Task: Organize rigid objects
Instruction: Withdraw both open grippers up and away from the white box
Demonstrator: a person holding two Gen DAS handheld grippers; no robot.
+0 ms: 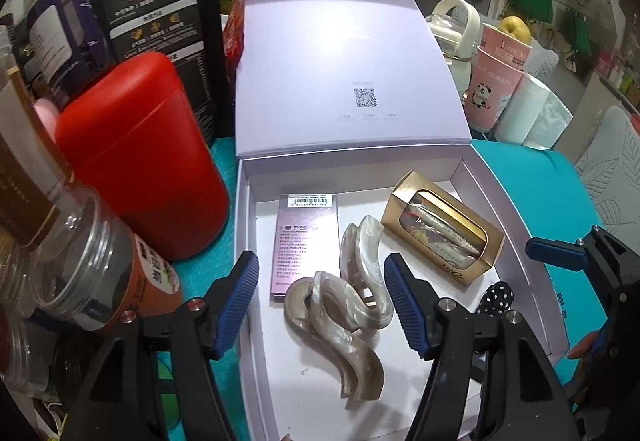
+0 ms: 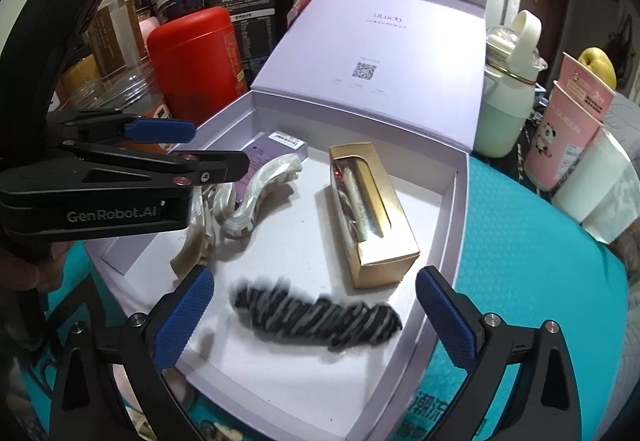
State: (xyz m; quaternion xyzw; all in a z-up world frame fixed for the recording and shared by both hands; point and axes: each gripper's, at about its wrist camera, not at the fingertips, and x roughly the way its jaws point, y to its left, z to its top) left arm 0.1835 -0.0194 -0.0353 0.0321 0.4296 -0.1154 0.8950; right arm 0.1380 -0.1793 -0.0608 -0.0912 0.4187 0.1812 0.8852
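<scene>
An open lilac gift box (image 1: 248, 225) (image 2: 448, 225) lies on the teal table. Inside are two pearly hair claws (image 1: 340, 305) (image 2: 248, 193), a purple carton (image 1: 306, 241) (image 2: 276, 145), a gold window box (image 1: 444, 229) (image 2: 372, 205) and a black polka-dot clip (image 1: 498, 295), motion-blurred in the right wrist view (image 2: 316, 315). My left gripper (image 1: 320, 301) is open above the claws, holding nothing. My right gripper (image 2: 312, 317) is open over the polka-dot clip; no contact shows.
A red canister (image 1: 140, 157) (image 2: 196, 57), clear jars (image 1: 80, 261) and a black snack bag (image 1: 160, 9) crowd the box's left side. A white bottle (image 2: 508, 93), pink panda cups (image 2: 568, 129) and paper rolls (image 1: 524, 113) stand right.
</scene>
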